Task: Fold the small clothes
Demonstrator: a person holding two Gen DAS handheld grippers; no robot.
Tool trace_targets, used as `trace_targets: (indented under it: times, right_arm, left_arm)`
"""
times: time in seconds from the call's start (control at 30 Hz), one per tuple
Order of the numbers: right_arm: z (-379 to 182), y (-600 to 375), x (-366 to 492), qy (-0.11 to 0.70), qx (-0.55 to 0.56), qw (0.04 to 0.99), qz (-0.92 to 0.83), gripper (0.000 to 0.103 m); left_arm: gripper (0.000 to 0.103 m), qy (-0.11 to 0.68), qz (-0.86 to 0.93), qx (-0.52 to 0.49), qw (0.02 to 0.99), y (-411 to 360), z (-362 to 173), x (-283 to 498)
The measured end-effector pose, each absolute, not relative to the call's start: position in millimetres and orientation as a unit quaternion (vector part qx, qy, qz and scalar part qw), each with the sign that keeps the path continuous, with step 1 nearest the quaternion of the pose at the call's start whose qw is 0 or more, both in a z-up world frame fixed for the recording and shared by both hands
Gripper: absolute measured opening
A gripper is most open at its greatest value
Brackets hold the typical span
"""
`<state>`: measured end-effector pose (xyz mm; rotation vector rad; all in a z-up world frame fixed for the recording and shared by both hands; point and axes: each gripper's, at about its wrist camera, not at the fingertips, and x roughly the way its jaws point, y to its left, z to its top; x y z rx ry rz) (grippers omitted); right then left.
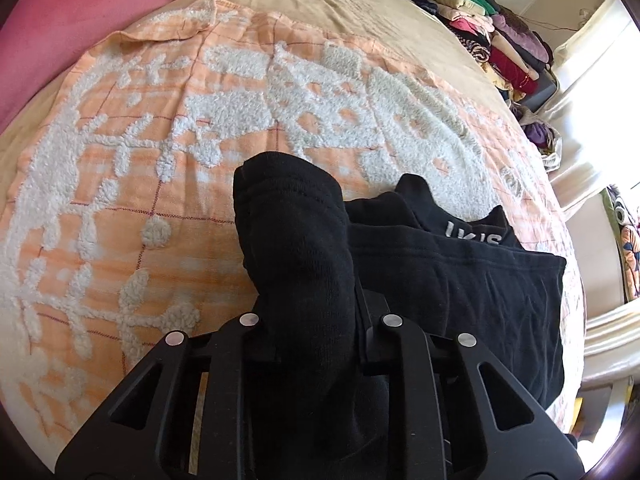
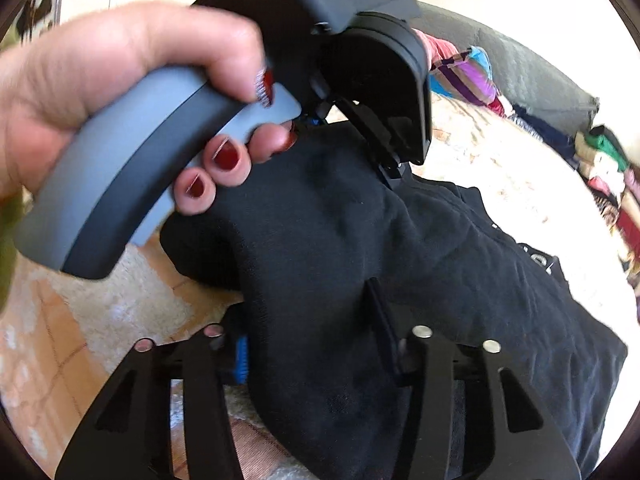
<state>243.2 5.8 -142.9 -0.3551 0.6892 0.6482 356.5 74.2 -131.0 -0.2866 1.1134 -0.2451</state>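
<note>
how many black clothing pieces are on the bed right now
2: a black sock bunched between the left gripper's jaws, and a flat black garment with white lettering beside it on the orange blanket. More may be hidden beneath.

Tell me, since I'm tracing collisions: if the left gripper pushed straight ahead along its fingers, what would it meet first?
The left gripper already pinches the black sock, so the sock fills its path. Beyond the sock's tip it would probably meet the orange-and-white blanket on the bed, though depth there is unclear.

place: home bedroom | signs: bed with orange tufted bedspread [image 1: 168,184], stacked clothes [image 1: 496,28]
</note>
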Motion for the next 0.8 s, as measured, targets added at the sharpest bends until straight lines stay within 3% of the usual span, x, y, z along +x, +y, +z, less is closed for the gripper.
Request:
trace_targets:
  times: [0.3, 0.8]
  right_arm:
    - [-119.9, -20.4, 230.4, 0.324, -0.097, 0.883, 0.325, 0.033]
    - [-68.2, -93.9, 204.2, 0.274, -0.021, 0.915, 0.296, 0.032]
  left_arm:
    - [0.015, 0.504, -0.123, -0.15, 0.842, 60.7, -96.5, 344.5]
    - [0.015, 0.46, -0.177, -0.123, 0.861, -22.0, -21.4, 330.8]
